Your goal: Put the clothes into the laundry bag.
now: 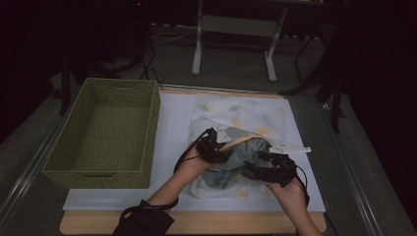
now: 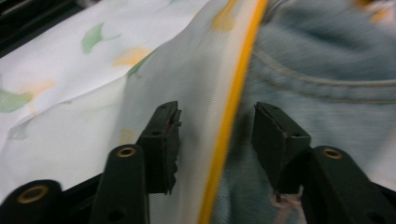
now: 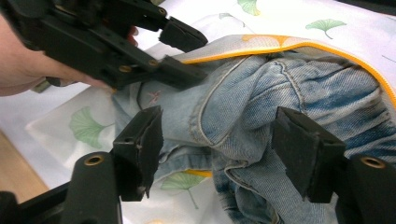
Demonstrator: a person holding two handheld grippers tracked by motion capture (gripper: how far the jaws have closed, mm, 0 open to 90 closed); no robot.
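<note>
Denim garment [image 1: 248, 155] half inside mesh laundry bag [image 1: 246, 115], centre frame. Left hand-held gripper [image 1: 216, 142] released, straddling bag's yellow rim [image 2: 229, 116]. Right hand-held gripper [image 1: 258, 169] released, denim directly ahead.

High cam looks down from table [image 1: 172, 128] near edge; both gripper cams sit close, sharing denim [image 3: 280, 93] w/ bag [image 2: 196, 79].

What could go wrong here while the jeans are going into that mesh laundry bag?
The left gripper has open fingers straddling the bag's yellow edge without pinching it, so the opening could drop shut. Much of the jeans still bulges outside the laundry bag, and the right gripper is open around it, so the denim may slide back out.
</note>
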